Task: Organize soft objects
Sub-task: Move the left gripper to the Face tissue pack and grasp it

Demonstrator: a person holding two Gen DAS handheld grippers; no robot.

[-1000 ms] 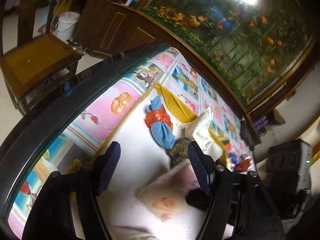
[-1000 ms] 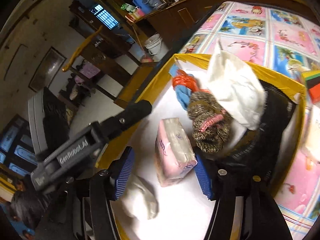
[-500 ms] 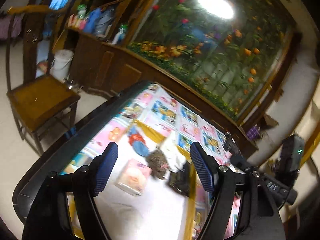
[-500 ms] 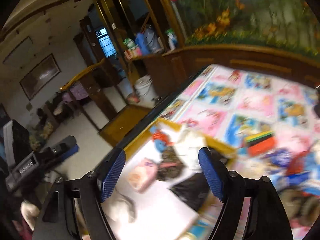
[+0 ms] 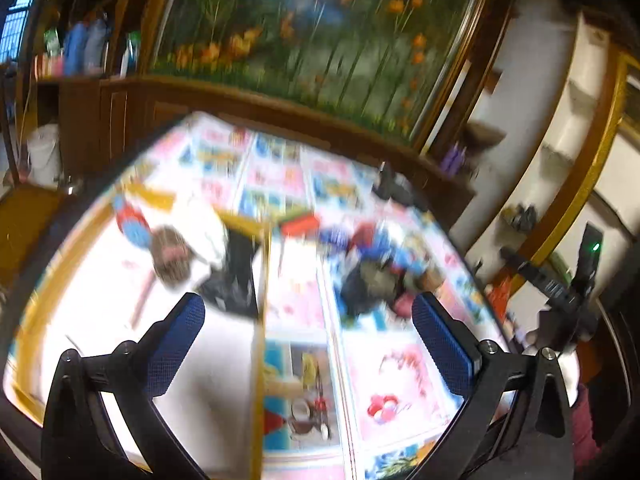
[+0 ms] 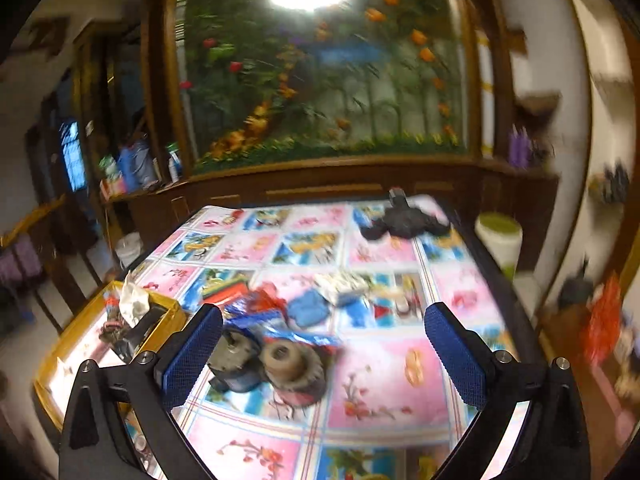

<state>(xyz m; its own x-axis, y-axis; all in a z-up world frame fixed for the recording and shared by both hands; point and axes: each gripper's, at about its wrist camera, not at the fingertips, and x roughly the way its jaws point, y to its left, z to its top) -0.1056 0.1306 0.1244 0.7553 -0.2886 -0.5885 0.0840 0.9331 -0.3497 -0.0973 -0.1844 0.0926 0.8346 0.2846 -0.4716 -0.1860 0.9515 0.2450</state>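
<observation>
A yellow-rimmed white tray (image 5: pixel 262 280) (image 6: pixel 72 332) on the table's left side holds several soft items: a blue and red sock roll (image 5: pixel 132 224), a brown knitted roll (image 5: pixel 172 256), a white cloth (image 6: pixel 134 300) and a black item (image 5: pixel 236 276). More soft items lie in a loose pile on the tablecloth: brown knitted rolls (image 6: pixel 288 368), a blue cloth (image 6: pixel 308 308), and a blurred dark heap (image 5: pixel 376 276). My left gripper (image 5: pixel 308 336) is open and empty above the tray's right rim. My right gripper (image 6: pixel 322 352) is open and empty above the pile.
A patterned pink and blue tablecloth (image 6: pixel 400 376) covers the table. A black object (image 6: pixel 404 220) lies at the far edge. A white and green tub (image 6: pixel 500 236) stands beyond the right edge. A wooden cabinet and flower mural stand behind.
Both grippers have lifted away from the tray and swung right toward the pile on the tablecloth. The pink packet stays in the tray. Both views are motion-blurred.
</observation>
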